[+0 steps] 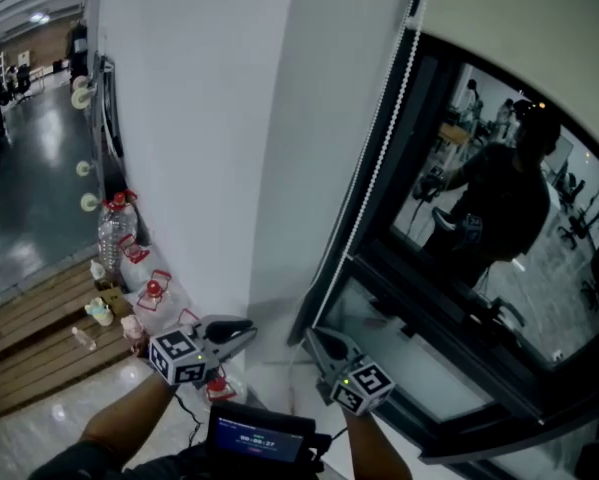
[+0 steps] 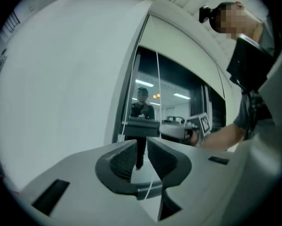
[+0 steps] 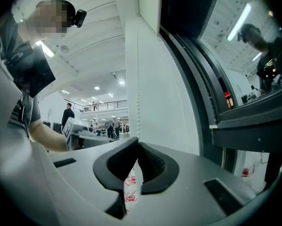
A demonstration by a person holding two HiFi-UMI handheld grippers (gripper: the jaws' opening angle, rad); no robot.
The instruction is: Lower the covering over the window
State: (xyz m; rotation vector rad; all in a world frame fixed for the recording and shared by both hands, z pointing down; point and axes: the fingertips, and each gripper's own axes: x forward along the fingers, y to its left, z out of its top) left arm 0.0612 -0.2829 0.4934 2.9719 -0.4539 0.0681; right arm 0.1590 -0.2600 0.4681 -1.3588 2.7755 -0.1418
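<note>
The blind (image 1: 519, 28) is seen drawn over the upper part of the window (image 1: 539, 298) at the far right. The dark glass below its edge is left bare, and a person's reflection is shown in it. A white bead chain (image 1: 375, 173) is hung from the top of the window frame. It is run down along the edge of the white wall (image 1: 209, 118) to the right gripper (image 1: 314, 338).

In the right gripper view the jaws are seen clenched, with the bead chain led straight down into their tips, so the chain is grasped there. The left gripper (image 1: 244, 334) is held just left of the right one, in front of the wall, at about the same height. Its jaws are released, with a clear gap between the ribbed pads. A thin white line is seen low in that gap, near the root of the jaws, and no pad is pressed on it. Whether it is the chain cannot be told.

On the floor at the far left, a large clear bottle (image 1: 114, 233) with a red cap is stood against the wall, with smaller bottles around it. Wooden boards (image 1: 39, 338) are laid beside them. A small lit screen (image 1: 259, 436) is seen at the near edge, between the two forearms.
</note>
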